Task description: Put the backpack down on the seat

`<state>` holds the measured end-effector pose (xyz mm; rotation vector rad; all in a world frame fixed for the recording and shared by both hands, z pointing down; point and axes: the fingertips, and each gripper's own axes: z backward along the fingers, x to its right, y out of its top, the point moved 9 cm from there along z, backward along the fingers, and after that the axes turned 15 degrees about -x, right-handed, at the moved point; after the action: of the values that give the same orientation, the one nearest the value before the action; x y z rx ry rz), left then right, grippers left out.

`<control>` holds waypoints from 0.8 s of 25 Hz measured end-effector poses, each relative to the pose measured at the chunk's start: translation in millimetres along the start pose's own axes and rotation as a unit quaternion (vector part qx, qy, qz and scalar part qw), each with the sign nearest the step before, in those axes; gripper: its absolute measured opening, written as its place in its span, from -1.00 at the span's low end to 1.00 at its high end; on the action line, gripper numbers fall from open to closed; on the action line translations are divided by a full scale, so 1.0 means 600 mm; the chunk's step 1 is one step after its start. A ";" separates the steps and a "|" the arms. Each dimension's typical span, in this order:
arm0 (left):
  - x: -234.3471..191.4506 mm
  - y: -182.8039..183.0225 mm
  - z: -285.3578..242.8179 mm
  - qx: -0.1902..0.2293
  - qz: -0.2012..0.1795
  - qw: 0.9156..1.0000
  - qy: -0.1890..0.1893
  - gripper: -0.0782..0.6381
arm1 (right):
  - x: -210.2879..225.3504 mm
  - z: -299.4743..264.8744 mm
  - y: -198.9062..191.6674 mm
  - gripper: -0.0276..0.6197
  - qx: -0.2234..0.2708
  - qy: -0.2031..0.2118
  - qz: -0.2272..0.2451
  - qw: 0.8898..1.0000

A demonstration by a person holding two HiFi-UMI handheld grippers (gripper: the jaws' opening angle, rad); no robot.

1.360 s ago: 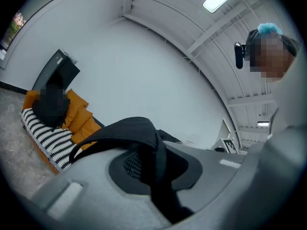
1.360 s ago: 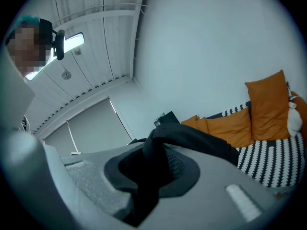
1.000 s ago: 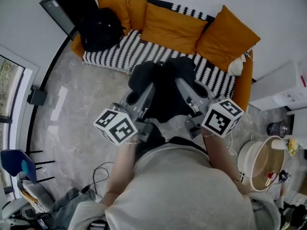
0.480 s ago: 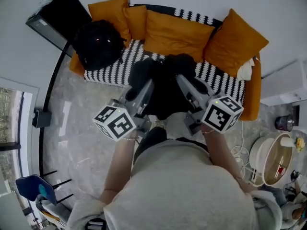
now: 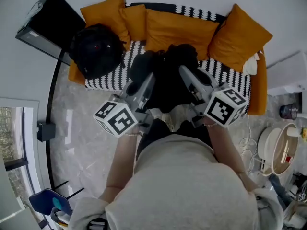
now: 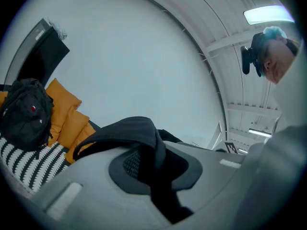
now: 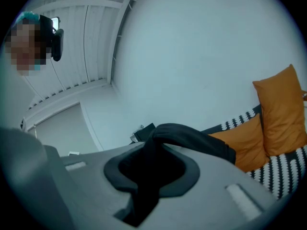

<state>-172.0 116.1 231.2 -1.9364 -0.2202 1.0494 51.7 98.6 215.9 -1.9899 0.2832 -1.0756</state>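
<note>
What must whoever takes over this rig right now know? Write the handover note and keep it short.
Left hand-held gripper: shut on one black strap of the backpack.
Right hand-held gripper: shut on the other strap.
Backpack: hangs between both grippers at the front edge of the striped sofa seat, before the orange cushions. A second black backpack sits at the seat's left end.
Done: backpack picked up, held at the sofa.
Left: lower it onto the seat, open both jaws, pull back.

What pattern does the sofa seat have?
Black and white stripes cover the seat; the head view shows it best.
</note>
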 end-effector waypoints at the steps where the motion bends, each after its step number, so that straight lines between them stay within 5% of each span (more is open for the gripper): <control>1: -0.009 0.003 -0.002 -0.002 0.002 1.000 -0.001 -0.64 | 0.003 -0.008 0.002 -0.73 -0.001 -0.002 0.000 1.000; 20: -0.125 0.003 -0.096 -0.053 0.054 0.997 0.034 -0.64 | 0.125 -0.113 0.014 -0.73 -0.066 -0.012 -0.046 0.997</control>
<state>-176.5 40.3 287.1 -2.0957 -0.1357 1.0586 46.1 14.8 272.8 -2.1500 0.2561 -1.1145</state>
